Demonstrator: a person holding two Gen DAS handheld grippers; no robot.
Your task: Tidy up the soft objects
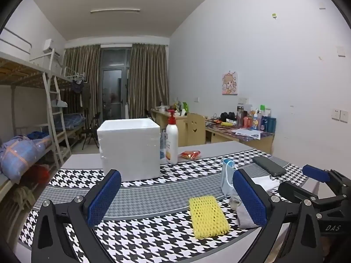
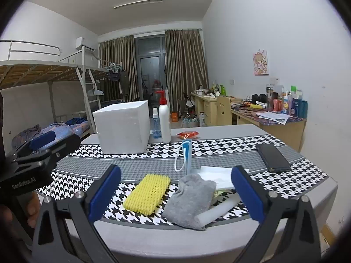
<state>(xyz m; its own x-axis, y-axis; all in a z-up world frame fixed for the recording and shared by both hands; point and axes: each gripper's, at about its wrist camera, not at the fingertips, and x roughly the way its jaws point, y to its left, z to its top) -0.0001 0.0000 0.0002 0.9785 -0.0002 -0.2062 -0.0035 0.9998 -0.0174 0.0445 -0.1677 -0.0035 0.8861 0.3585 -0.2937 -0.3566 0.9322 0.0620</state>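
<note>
Indoors, a grey table [image 2: 219, 131] carried a black-and-white houndstooth cloth [image 2: 230, 144], with a white foam box [image 2: 121, 129] standing at its far left. Nearer than the box lay a yellow foam net sleeve [image 2: 147, 194], and just right of the sleeve a crumpled grey sock [image 2: 189, 201] touched a white foam cylinder [image 2: 216, 211]. The left gripper [image 1: 176, 197] and right gripper [image 2: 175, 194] both hovered with jaws spread wide, holding nothing. Far behind the box hung brown curtains [image 2: 185, 65]; left of it stood a metal bunk bed [image 1: 33, 118]
</note>
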